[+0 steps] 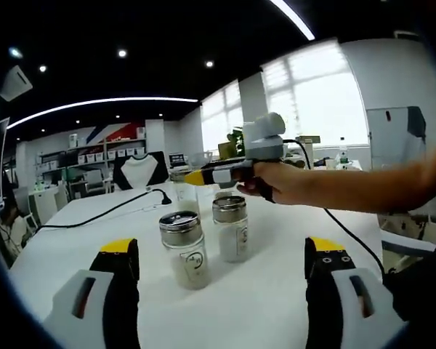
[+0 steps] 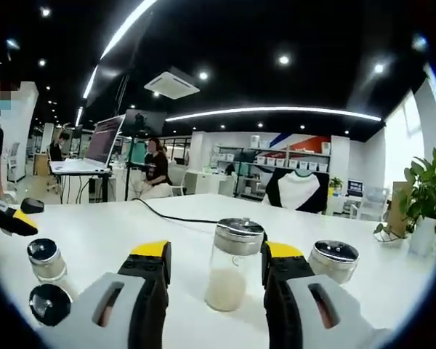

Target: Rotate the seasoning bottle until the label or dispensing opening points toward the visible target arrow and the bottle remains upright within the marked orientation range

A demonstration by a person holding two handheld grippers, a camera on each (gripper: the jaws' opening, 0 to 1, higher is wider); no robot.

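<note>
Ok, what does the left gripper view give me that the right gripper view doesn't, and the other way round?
Left gripper view: a hand holding the right gripper beyond two seasoning bottles, with bright windows behind. Right gripper view: one seasoning bottle between its open jaws, a laptop, a potted plant. Both: the white table, the black cable, the shelves.

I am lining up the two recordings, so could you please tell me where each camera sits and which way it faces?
Left gripper view: rides on the left hand-held gripper, facing across the white table at two clear glass seasoning bottles with metal lids; the person's hand holds the right hand-held gripper above them.
Right gripper view: rides on the right hand-held gripper, its jaws either side of one bottle, facing the office shelves.
Shared: table, bottles.
</note>
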